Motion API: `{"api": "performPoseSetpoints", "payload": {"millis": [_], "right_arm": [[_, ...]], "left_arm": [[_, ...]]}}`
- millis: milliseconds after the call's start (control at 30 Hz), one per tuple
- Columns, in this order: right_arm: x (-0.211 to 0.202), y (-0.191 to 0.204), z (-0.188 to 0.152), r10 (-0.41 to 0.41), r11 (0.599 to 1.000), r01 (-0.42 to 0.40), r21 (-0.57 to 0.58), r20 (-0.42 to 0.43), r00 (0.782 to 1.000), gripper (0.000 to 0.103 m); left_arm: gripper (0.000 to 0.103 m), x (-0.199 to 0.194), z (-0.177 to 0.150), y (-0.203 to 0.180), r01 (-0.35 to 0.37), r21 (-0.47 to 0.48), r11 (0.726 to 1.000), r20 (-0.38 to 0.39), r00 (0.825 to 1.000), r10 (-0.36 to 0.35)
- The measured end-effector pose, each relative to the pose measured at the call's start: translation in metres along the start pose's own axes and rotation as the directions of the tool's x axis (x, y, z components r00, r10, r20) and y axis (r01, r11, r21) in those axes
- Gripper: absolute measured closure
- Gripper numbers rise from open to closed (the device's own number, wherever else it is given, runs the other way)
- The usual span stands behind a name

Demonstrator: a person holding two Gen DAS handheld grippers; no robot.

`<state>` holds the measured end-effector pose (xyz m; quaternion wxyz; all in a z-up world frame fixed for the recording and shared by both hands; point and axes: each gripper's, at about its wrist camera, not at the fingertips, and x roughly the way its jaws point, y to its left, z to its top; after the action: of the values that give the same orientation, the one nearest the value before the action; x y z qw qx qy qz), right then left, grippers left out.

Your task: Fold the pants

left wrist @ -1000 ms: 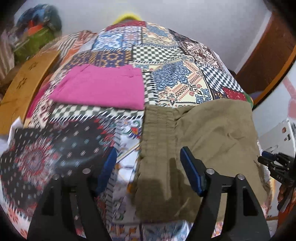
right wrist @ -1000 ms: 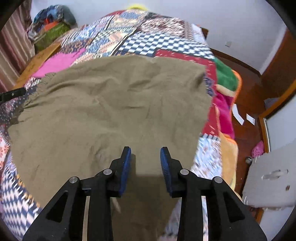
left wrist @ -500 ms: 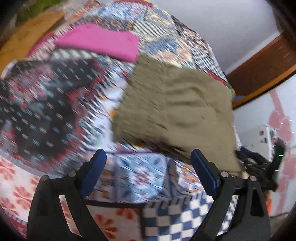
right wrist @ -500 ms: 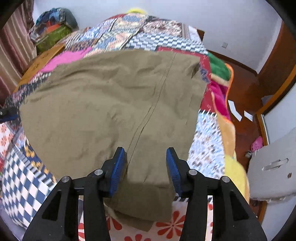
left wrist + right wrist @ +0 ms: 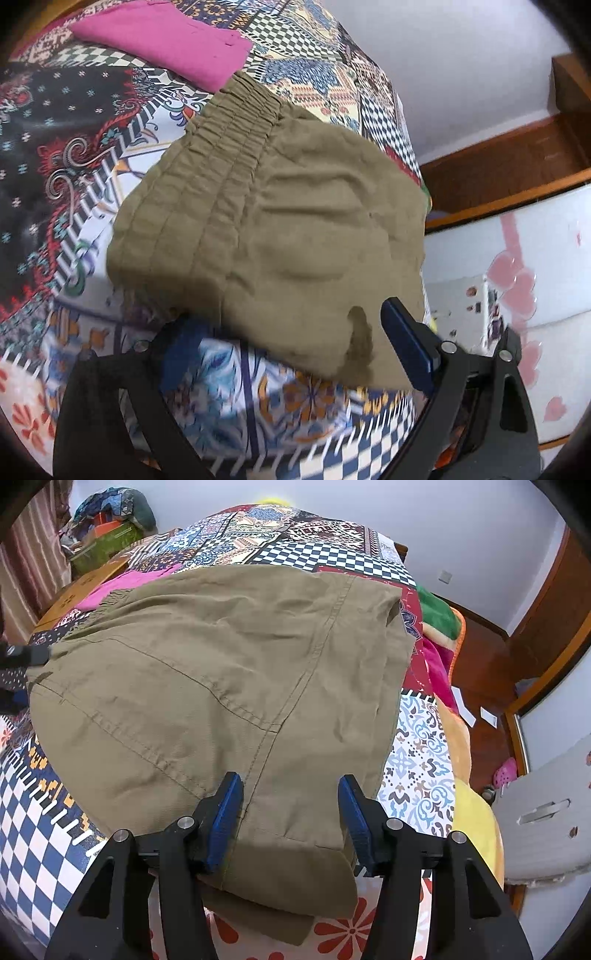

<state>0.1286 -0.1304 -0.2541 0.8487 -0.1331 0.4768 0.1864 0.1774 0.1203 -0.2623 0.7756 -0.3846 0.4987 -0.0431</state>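
Note:
Olive-khaki pants (image 5: 229, 686) lie folded on a patchwork quilt (image 5: 40, 834), elastic waistband (image 5: 225, 147) toward the left. My right gripper (image 5: 291, 819) is open, its blue pads astride the near edge of the pants, close above the cloth, holding nothing. My left gripper (image 5: 295, 343) is open at the waistband-side near corner of the pants (image 5: 288, 236), holding nothing. The left gripper's tip also shows at the far left edge of the right wrist view (image 5: 22, 657).
A folded pink garment (image 5: 162, 44) lies on the quilt just beyond the waistband. A wooden headboard (image 5: 81, 587) and piled boxes (image 5: 107, 528) stand at far left. Blankets (image 5: 443, 627) hang over the bed's right edge above a wooden floor.
Both grippers have opened wider and pulled back toward the near edge. The pants now lie released and flat. The left wrist view has swung and tilted toward the waistband corner.

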Motion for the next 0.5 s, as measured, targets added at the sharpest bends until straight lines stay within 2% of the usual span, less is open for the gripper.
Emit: {"api": "performPoseSetpoints", "payload": {"millis": [133, 267, 367, 433, 467, 500], "right_arm": [[0.000, 0.001, -0.001, 0.000, 1.000, 0.000, -0.009, 0.003, 1.000, 0.052], [0.001, -0.001, -0.001, 0.016, 1.000, -0.016, 0.002, -0.002, 1.000, 0.051], [0.002, -0.003, -0.001, 0.021, 1.000, -0.021, 0.011, -0.004, 1.000, 0.051], [0.002, -0.002, -0.002, 0.021, 1.000, -0.021, 0.015, -0.004, 1.000, 0.051], [0.001, -0.003, -0.002, 0.021, 1.000, -0.020, 0.015, -0.004, 1.000, 0.051], [0.001, -0.002, -0.002, 0.020, 1.000, -0.020, 0.015, -0.005, 1.000, 0.050]], "left_arm": [[0.005, 0.008, 0.011, -0.003, -0.011, -0.002, 1.000, 0.019, 1.000, 0.011], [0.006, 0.014, 0.018, -0.008, -0.061, 0.000, 0.998, 0.059, 0.996, 0.061], [0.021, 0.012, 0.022, -0.008, -0.107, -0.009, 0.994, 0.097, 0.989, 0.108], [0.044, 0.009, 0.021, -0.007, -0.141, -0.009, 0.990, 0.126, 0.982, 0.141], [0.048, 0.007, 0.021, -0.006, -0.162, 0.000, 0.987, 0.136, 0.978, 0.160], [0.058, 0.005, 0.020, -0.006, -0.158, 0.012, 0.987, 0.139, 0.978, 0.155]]}}
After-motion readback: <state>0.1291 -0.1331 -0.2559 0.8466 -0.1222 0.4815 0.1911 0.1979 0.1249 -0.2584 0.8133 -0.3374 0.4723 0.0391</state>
